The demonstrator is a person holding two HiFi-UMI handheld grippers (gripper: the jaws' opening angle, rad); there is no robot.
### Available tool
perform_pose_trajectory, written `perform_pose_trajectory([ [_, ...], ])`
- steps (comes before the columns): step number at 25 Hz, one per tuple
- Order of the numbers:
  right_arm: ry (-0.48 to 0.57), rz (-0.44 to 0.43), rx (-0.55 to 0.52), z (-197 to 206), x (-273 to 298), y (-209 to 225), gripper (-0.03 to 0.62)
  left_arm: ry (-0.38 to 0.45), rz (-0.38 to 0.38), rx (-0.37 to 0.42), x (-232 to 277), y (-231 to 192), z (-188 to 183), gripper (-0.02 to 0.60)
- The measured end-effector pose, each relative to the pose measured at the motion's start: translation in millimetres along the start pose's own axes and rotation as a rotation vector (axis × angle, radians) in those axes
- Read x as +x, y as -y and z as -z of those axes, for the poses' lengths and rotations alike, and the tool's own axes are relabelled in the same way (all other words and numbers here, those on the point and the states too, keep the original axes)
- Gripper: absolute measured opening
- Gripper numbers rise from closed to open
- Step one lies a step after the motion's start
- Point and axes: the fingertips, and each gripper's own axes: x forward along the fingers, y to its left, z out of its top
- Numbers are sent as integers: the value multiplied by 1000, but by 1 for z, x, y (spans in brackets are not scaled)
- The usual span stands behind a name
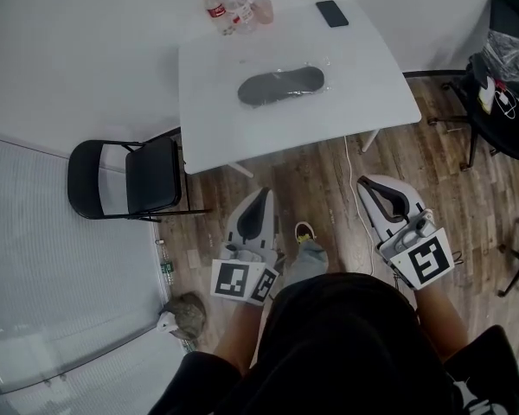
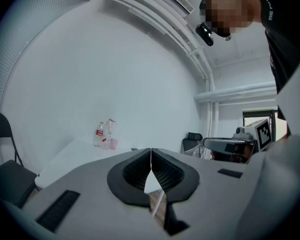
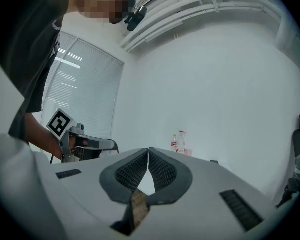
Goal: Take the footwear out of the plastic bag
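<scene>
Setting: a person stands on a wooden floor [image 1: 329,167] just short of a white table [image 1: 381,85], one two-jaw gripper in each hand, both pointing level toward the table.
Footwear: a dark, flat piece of footwear [image 1: 281,86] lies inside a clear plastic bag [image 1: 285,64] near the middle of the table, well apart from both grippers.
Left gripper: the left gripper [image 2: 151,151] has its jaws pressed together, tips touching, with nothing between the ribbed pads.
Right gripper: the right gripper [image 3: 148,151] is likewise closed tight and empty, held beside the left one at about the same height.
Far edge of the table: two clear bottles [image 1: 227,7] with red labels stand next to a small pink cup [image 1: 262,9]; a dark phone [image 1: 332,13] lies flat to their right.
Around the table: a black folding chair [image 1: 125,178] stands at the left side, a black office chair [image 1: 500,76] with a bag on its seat at the right.
On the floor: a white cable [image 1: 356,188] trails down from the table's near edge between the grippers, and a grey-brown bundle [image 1: 183,316] sits by the person's left.
</scene>
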Motion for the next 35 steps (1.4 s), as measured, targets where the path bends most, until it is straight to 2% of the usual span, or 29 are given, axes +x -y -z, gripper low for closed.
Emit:
perform_pose_trajectory([
  [15,-26,27,-52,1,118,13,20,13,34,11,46,-110,-24,23],
  [23,-51,43,-84,5,147,14,20,6,81,-7,67,-130,-23,23],
  [35,-73,63,-100,7,153,30,20,16,60,-23,74,-141,-23,23],
])
